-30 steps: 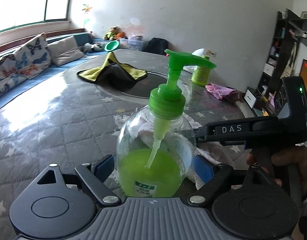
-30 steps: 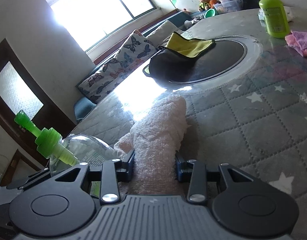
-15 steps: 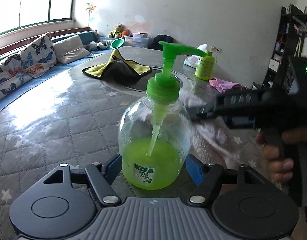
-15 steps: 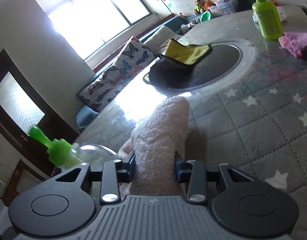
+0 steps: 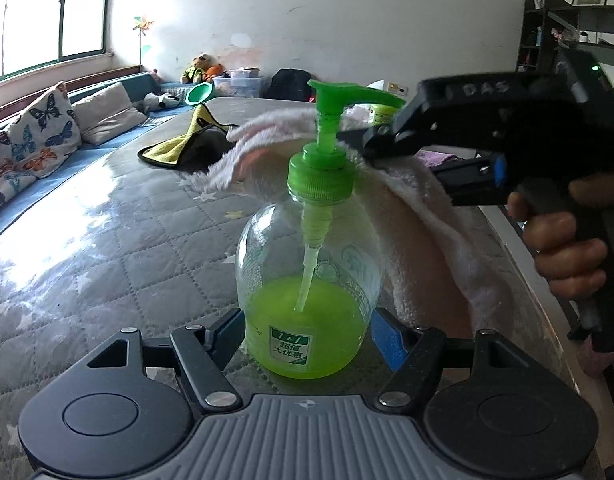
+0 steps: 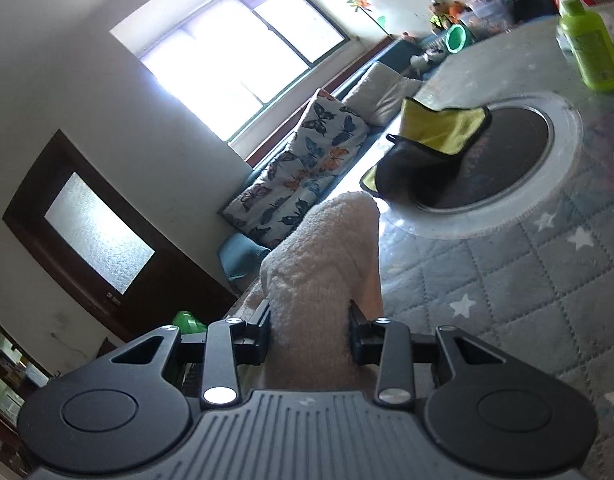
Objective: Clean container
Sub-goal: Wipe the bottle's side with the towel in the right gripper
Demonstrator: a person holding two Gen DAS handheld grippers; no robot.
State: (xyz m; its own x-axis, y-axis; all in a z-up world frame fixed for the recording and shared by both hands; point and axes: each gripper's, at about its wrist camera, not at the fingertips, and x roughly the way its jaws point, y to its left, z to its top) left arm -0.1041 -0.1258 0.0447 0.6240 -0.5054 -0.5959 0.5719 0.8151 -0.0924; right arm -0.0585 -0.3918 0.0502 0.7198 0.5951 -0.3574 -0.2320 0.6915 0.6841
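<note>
The worktop is broad and rounded, covered in a grey quilted, star-printed cloth under a glossy sheet, with a dark round inset ringed in pale grey at its middle. Near the front edge stands the pump bottle, the landmark here: a clear, bulbous plastic container about a third full of bright green liquid, with a green screw collar and pump head and a small green label low on its front.

The left gripper is closed on the bottle's lower body, its blue-padded fingers pressed against either side. Behind and to the right of the bottle hangs a fluffy pale pink towel, draped past the collar and partly hiding the worktop beyond. The right gripper, seen from the side right of the pump head with a hand on its handle, is clamped tight on that towel, which bulges up between its fingers.

Well behind the bottle, a yellow and black cloth lies crumpled on the inset's rim. Farther back stands a small opaque green bottle. Left of the worktop runs a bench with butterfly-print cushions.
</note>
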